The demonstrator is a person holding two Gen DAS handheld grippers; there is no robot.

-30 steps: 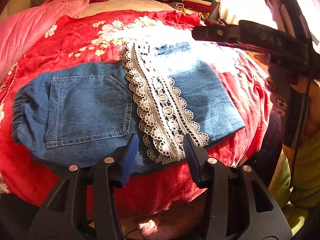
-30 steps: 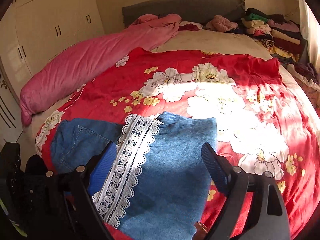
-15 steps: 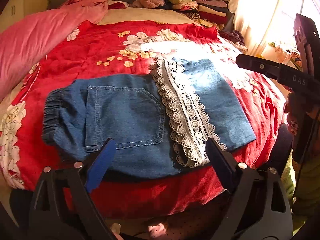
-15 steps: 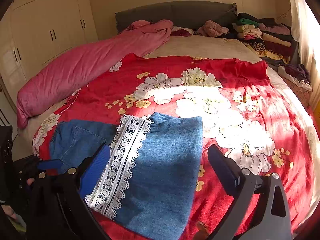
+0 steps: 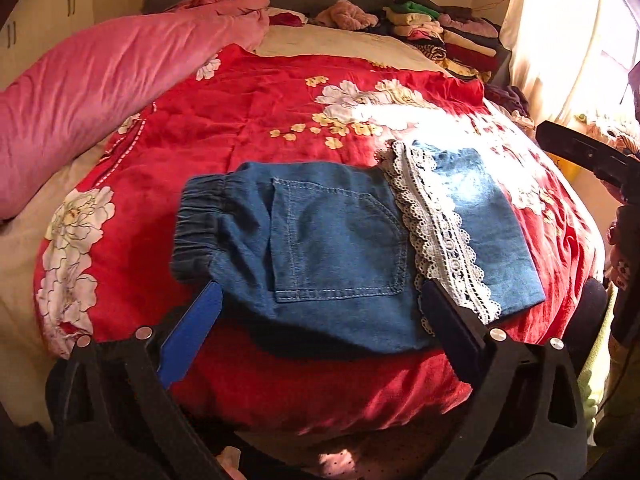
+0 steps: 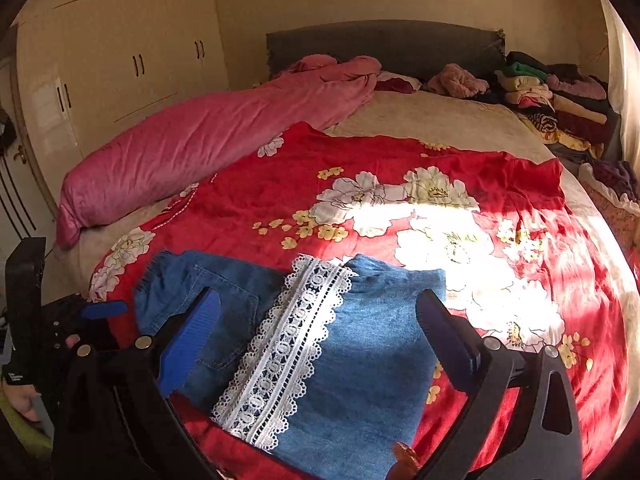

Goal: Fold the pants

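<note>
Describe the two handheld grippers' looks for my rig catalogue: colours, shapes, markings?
Both match: the left gripper and right gripper have black plastic frames with cut-out openings, silver round screw heads at the joints, and two long flat fingers. The finger pads are blue and finely ribbed. No lettering is legible on them here, and no cable can be made out.

Harsh sun from right window (image 5: pixel 576 40), blown-out glare; fisheye edges bent.
</note>
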